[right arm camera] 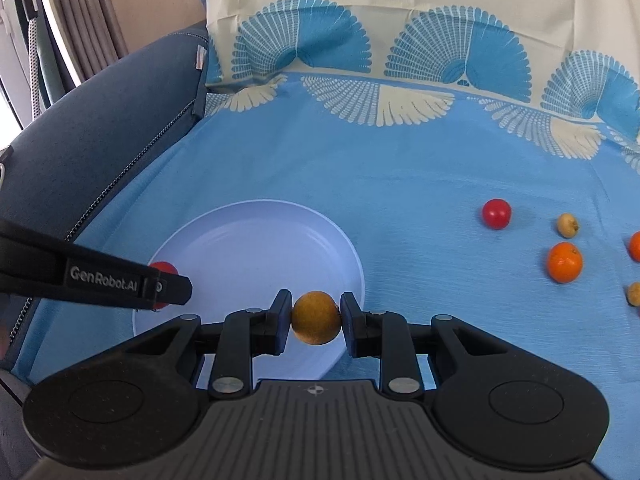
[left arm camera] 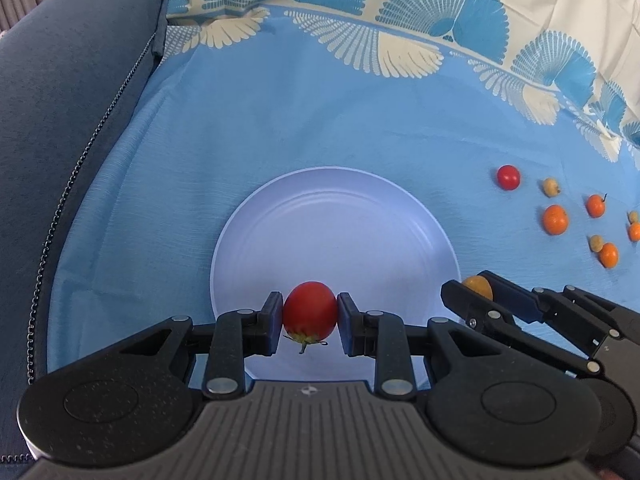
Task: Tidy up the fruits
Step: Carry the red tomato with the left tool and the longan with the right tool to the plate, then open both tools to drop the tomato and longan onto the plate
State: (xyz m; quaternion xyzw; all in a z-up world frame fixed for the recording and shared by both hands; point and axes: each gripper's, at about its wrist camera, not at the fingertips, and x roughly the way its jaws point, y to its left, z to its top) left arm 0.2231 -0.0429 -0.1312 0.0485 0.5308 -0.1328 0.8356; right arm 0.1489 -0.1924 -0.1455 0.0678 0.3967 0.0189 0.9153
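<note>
My left gripper (left arm camera: 310,314) is shut on a red tomato (left arm camera: 309,309) with a green calyx, held over the near part of a pale round plate (left arm camera: 336,216). My right gripper (right arm camera: 316,316) is shut on a small yellow-brown round fruit (right arm camera: 316,317), above the plate's (right arm camera: 256,240) near right rim. The right gripper (left arm camera: 476,292) and its fruit (left arm camera: 478,286) also show at the plate's right edge in the left wrist view. In the right wrist view the left gripper (right arm camera: 160,286) comes in from the left, and its tomato (right arm camera: 164,269) is mostly hidden.
Loose fruit lies on the blue cloth to the right: a red tomato (left arm camera: 508,177), small oranges (left arm camera: 555,219), and small tan fruits (left arm camera: 551,186). A dark blue cushioned seat (left arm camera: 72,120) borders the left. The patterned cloth (left arm camera: 400,12) rises at the back.
</note>
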